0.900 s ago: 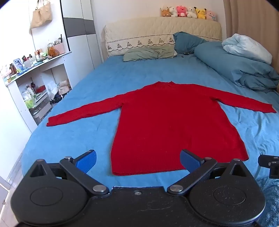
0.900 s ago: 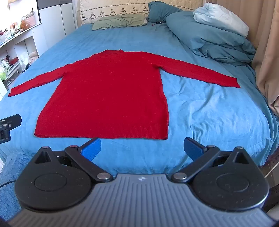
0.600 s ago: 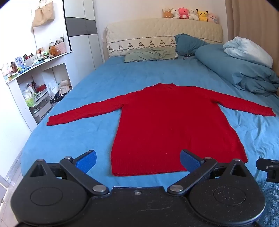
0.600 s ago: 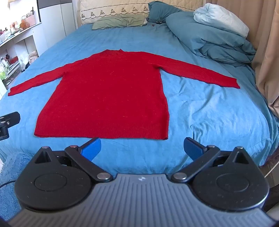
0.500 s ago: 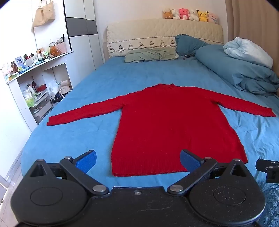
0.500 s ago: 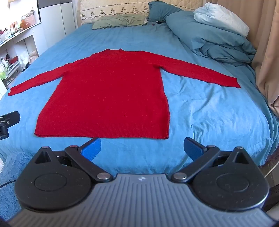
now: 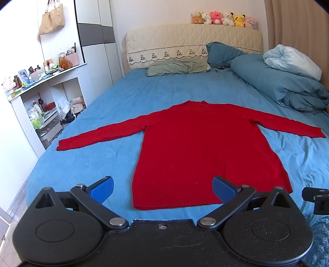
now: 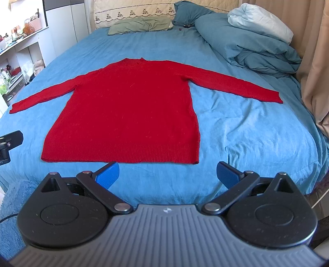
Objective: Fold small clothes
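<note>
The left gripper (image 7: 162, 188) is tipping very slightly upward: in its view the plush toys (image 7: 224, 17) and the headboard (image 7: 193, 39) are sitting a little lower in the frame than they were 0.9 s ago, and the hem of the red sweater (image 7: 201, 147) is lying a touch lower too. The sliver of the right gripper (image 7: 315, 197) at that view's right edge is also showing slightly lower. In the right wrist view, the black part of the left gripper at the left edge is appearing a little higher than before.
</note>
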{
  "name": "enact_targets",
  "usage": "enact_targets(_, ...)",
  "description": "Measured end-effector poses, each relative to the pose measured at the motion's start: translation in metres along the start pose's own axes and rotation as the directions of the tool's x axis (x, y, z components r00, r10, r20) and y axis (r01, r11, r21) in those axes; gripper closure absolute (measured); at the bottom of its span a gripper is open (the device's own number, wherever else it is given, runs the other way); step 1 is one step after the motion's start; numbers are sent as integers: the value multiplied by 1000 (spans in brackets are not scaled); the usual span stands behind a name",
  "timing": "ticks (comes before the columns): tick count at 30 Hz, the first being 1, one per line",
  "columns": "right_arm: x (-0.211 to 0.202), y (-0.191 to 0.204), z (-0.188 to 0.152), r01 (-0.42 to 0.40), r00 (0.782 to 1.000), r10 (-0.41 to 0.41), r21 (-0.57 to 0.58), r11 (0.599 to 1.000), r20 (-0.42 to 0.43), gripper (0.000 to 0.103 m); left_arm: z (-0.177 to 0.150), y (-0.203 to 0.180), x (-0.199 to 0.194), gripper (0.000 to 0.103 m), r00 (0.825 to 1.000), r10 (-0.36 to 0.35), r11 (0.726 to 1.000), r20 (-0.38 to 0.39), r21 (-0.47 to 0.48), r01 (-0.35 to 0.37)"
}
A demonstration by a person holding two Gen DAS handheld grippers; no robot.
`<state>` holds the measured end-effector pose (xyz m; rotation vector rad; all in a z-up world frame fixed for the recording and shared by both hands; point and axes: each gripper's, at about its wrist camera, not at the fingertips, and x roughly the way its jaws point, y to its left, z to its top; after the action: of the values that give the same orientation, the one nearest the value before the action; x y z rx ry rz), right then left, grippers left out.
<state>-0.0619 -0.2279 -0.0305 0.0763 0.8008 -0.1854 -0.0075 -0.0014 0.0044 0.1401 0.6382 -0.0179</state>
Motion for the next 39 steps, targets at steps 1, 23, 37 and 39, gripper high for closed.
enact_targets(1,0,0,0,0,1000,0,0,1000,1,0,0,0,0,0,1000,0,1000,1,0,0)
enact_targets(23,-5,4,2,-1,1000,1,0,1000,7,0,-5,-1,-6,0,1000,4,1000,22,3,-4)
enact_targets(37,-7,5,4,-4,1000,4,0,1000,7,0,-6,0,-6,0,1000,7,1000,28,2,-7)
enact_targets(39,-7,5,4,-5,1000,5,-1,1000,7,0,-6,0,-6,0,1000,7,1000,28,0,-7)
